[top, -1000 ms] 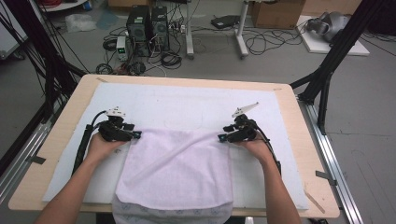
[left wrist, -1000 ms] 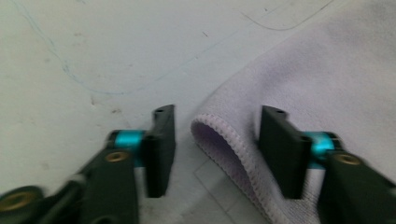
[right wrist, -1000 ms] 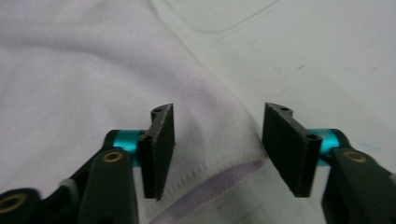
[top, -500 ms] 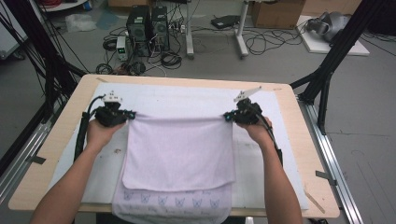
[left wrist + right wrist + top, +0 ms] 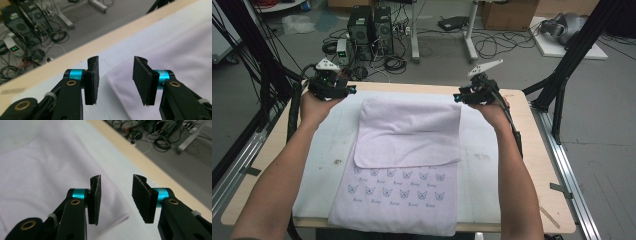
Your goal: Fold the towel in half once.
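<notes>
A pale pink towel [image 5: 407, 130] lies on the white mat [image 5: 324, 150], its far half doubled over and its near half showing a small printed pattern. Above the towel's far left corner, my left gripper [image 5: 348, 91] is open; its jaws have just been opening and nothing is between them. My right gripper [image 5: 457, 97] is also open above the far right corner, its jaws just opened and empty as well. In the left gripper view the gripper [image 5: 115, 80] hovers over a towel [image 5: 175, 50] corner. In the right gripper view the gripper [image 5: 115, 198] hangs over the towel [image 5: 37, 170] edge.
The wooden table [image 5: 539, 165] has bare strips at the right and far edges. Beyond the far edge the floor holds computer towers [image 5: 367, 27] and tangled cables [image 5: 394, 62]. Black frame posts [image 5: 569, 65] stand at both sides.
Both grippers carried the towel's edge from mid-table to the far side, then opened and rose off it. The towel now lies folded and still.
</notes>
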A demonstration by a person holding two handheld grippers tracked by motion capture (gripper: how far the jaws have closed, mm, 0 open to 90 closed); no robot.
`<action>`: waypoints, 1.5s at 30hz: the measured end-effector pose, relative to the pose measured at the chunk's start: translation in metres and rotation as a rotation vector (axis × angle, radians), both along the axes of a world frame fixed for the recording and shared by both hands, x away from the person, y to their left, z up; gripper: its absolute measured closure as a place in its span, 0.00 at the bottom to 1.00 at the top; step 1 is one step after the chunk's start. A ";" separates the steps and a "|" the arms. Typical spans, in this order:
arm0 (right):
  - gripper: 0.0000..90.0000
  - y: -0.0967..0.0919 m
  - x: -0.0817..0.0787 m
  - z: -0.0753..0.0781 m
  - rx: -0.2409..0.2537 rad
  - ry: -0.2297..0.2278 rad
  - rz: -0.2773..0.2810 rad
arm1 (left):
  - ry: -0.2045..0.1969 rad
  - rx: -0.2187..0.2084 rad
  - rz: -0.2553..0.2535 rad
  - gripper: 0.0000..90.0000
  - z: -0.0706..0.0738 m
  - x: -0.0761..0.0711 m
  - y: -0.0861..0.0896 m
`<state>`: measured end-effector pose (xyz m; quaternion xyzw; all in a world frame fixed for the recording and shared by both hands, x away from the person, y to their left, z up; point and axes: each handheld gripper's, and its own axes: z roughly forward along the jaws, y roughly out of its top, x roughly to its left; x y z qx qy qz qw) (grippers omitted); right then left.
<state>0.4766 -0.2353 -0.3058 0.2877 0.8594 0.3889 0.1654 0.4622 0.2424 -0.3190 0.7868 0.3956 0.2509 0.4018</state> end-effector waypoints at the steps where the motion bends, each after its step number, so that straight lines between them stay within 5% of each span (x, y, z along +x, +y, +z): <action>1: 0.62 -0.001 -0.002 -0.009 0.005 0.025 0.005 | 0.011 -0.001 -0.004 0.62 -0.008 -0.004 0.003; 4: 0.59 -0.002 -0.014 -0.029 -0.011 0.063 0.022 | 0.038 -0.002 -0.020 0.61 -0.026 -0.016 0.010; 8: 0.52 -0.007 -0.030 -0.043 0.039 0.120 0.032 | 0.041 -0.024 -0.058 0.59 -0.041 -0.037 0.015; 16: 0.53 -0.003 -0.076 -0.062 0.044 0.099 0.085 | 0.018 -0.028 -0.172 0.55 -0.062 -0.085 0.009; 23: 0.56 -0.006 -0.112 -0.086 0.037 0.093 0.121 | 0.050 -0.036 -0.249 0.54 -0.085 -0.114 0.005; 26: 0.56 -0.008 -0.118 -0.097 0.016 0.096 0.127 | 0.067 -0.050 -0.282 0.54 -0.095 -0.120 0.003; 29: 0.56 -0.002 -0.116 -0.109 -0.021 0.152 0.156 | 0.111 -0.066 -0.355 0.57 -0.105 -0.122 -0.002; 36: 0.64 0.011 -0.112 -0.124 -0.071 0.212 0.205 | 0.151 -0.040 -0.442 0.61 -0.114 -0.124 -0.015; 39: 0.81 0.008 -0.113 -0.128 -0.046 0.182 0.199 | 0.182 -0.013 -0.466 0.71 -0.119 -0.124 -0.018; 42: 0.95 0.004 -0.115 -0.132 -0.007 0.201 0.200 | 0.192 0.006 -0.483 0.87 -0.122 -0.124 -0.022; 45: 0.96 0.002 -0.116 -0.130 0.006 0.196 0.210 | 0.178 0.014 -0.480 0.99 -0.121 -0.124 -0.022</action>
